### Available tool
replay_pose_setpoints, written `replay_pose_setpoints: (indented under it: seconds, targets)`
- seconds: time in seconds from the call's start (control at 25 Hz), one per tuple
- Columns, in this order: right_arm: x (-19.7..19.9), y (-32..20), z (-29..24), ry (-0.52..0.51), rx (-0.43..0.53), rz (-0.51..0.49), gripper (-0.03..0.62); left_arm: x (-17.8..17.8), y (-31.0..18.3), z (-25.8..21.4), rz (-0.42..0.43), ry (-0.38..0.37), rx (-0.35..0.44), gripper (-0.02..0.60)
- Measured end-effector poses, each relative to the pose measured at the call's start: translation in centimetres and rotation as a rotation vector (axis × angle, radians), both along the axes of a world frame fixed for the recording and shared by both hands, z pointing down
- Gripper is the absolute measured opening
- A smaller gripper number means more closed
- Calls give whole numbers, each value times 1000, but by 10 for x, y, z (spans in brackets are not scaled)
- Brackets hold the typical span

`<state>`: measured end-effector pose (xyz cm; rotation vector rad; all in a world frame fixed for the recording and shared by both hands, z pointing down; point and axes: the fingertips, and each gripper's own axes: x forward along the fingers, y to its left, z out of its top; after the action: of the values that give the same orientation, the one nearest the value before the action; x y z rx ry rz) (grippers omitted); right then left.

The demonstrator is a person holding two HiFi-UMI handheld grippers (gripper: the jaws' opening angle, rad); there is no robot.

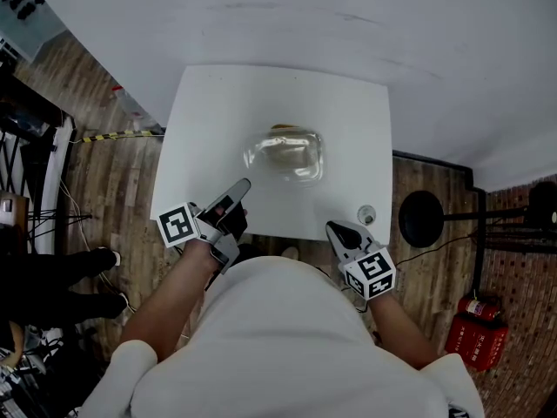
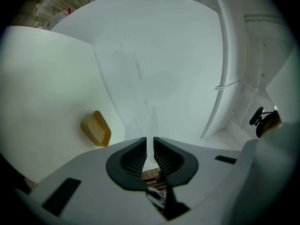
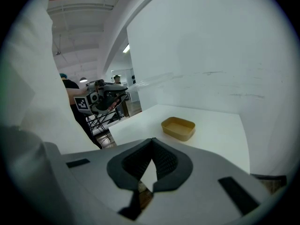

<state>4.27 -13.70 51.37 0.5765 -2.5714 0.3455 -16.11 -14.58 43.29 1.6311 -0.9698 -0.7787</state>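
A tan shallow container (image 1: 287, 131) (image 2: 96, 128) (image 3: 178, 127) sits mid-table on the white table (image 1: 209, 120). A clear plastic lid (image 1: 285, 155) hovers over it in the head view. My left gripper (image 1: 239, 188) (image 2: 150, 142) is shut on the lid's edge. In the left gripper view the lid (image 2: 152, 123) shows edge-on as a thin clear strip rising from the jaws, with the container to its left. My right gripper (image 1: 339, 231) (image 3: 152, 142) is shut and holds nothing, at the table's near right edge. The right gripper view shows the left gripper (image 3: 101, 97) raised off to the left.
A small clear round cup (image 1: 366, 213) stands on the table's near right corner, just beyond my right gripper. On the wooden floor are a black round stand base (image 1: 422, 219) and a red fire extinguisher (image 1: 477, 331). A bystander's dark legs (image 1: 52, 277) are at left.
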Motion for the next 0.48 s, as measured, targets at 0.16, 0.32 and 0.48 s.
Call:
replay_pose_setpoints:
  seconds: [0.16,0.32,0.48]
  targets:
    - [0,0,2,4,-3,2,6,-1,-1,2,3,0,0,57]
    - [2,1,5,8,-6,-3,6,2,-3,4,3,0,-3,58]
    - [0,2,4,9,-6,-4,6,1,-3,3,6,-4,-2,58]
